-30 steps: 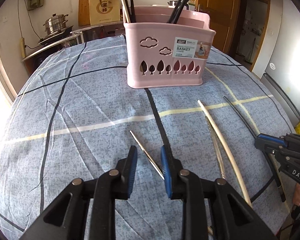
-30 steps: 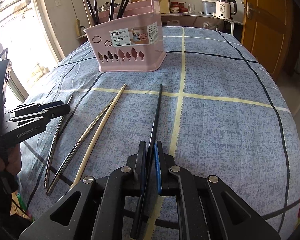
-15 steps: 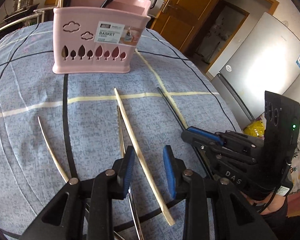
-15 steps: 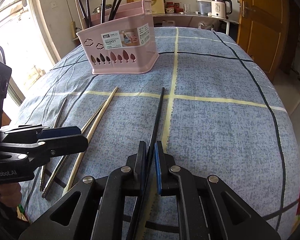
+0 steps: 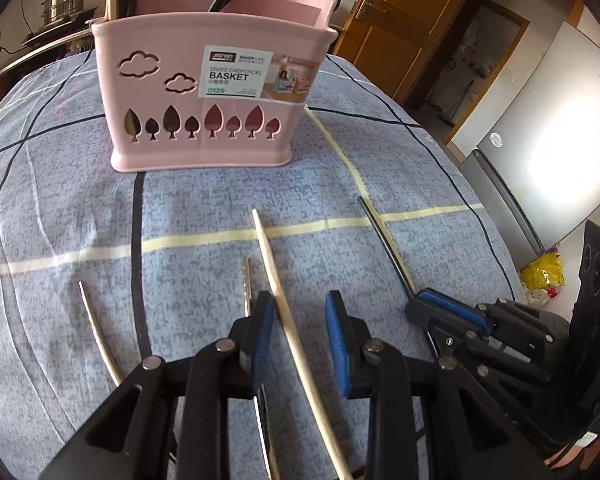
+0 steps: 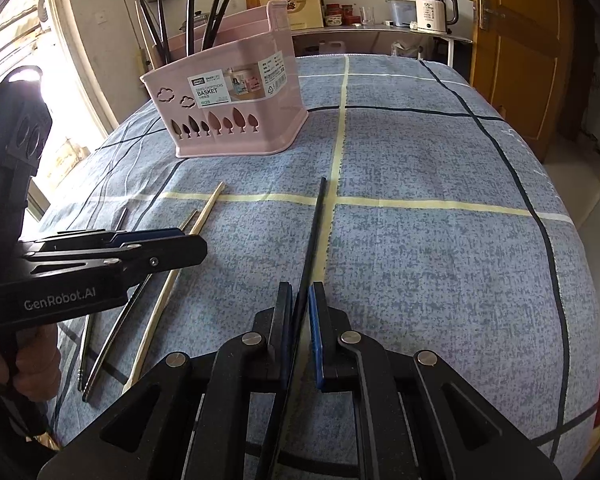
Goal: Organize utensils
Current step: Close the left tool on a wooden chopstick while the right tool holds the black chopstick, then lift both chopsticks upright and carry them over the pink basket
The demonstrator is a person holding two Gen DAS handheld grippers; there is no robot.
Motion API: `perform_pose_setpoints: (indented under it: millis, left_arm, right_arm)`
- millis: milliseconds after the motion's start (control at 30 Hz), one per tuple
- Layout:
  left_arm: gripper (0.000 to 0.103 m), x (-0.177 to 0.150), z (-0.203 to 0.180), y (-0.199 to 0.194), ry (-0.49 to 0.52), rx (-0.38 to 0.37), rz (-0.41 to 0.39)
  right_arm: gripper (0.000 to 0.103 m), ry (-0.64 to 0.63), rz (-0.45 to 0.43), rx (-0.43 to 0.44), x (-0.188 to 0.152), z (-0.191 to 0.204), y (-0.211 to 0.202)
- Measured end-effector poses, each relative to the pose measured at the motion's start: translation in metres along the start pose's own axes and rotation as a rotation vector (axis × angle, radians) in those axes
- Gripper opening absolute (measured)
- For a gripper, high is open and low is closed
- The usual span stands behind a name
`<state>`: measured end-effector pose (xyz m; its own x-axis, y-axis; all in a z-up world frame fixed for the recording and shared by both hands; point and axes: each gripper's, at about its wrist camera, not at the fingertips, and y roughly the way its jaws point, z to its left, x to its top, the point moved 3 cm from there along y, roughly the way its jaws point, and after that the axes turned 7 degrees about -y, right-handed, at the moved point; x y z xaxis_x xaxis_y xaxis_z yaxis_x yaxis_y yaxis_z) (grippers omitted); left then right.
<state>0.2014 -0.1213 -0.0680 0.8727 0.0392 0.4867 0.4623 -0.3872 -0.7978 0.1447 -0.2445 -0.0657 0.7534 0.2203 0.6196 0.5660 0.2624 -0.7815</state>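
Observation:
A pink chopstick basket [image 5: 208, 92] stands on the blue cloth, with dark and pale chopsticks standing in it; it also shows in the right wrist view [image 6: 228, 108]. My left gripper [image 5: 298, 312] is open, its jaws either side of a pale wooden chopstick [image 5: 288, 312] lying on the cloth. A metal chopstick [image 5: 247, 284] lies just left of it, and another [image 5: 96, 328] further left. My right gripper [image 6: 300, 308] is shut on a black chopstick [image 6: 314, 228] that points toward the basket. The right gripper also shows in the left wrist view [image 5: 452, 312].
The table [image 6: 440, 240] has a blue checked cloth with yellow and black lines. A counter with a kettle [image 6: 434, 10] stands behind it. A wooden door [image 6: 520, 40] and a fridge [image 5: 548, 140] lie to the right. The left gripper body [image 6: 80, 272] is close on the right gripper's left.
My left gripper has swung right from a metal chopstick and moved forward; the pale wooden chopstick now lies between its open jaws. The right gripper stays shut on the black chopstick.

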Motion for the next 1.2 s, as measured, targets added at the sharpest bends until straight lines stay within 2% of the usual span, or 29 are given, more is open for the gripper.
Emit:
perform_pose_setpoints:
  millis: [100,333,533,733,967,1200]
  left_arm:
    - [0.027,0.01,-0.002,0.008,0.007,0.006,-0.001]
    - [0.008,0.02,-0.002,0.018,0.039,0.045,-0.019]
    - [0.007,0.014,0.006,0.009,0.043,0.032,-0.005]
    - [0.008,0.022,0.005,0.01,0.071,0.046,0.033]
    - [0.008,0.022,0.002,0.01,0.101,0.061,0.038]
    - [0.01,0.039,-0.009,0.025,0.123,0.067,0.09]
  right_arm:
    - [0.008,0.001,0.012,0.003,0.008,-0.003,0.006]
    - [0.008,0.002,0.034,-0.008,0.027,-0.009,0.021]
    - [0.008,-0.003,0.068,-0.012,0.037,-0.015,0.027]
    - [0.008,-0.013,0.1,-0.024,0.052,-0.015,0.039]
    - [0.009,-0.006,0.116,-0.022,0.04,-0.014,0.029]
    - [0.009,-0.036,0.118,-0.037,0.036,-0.008,0.027]
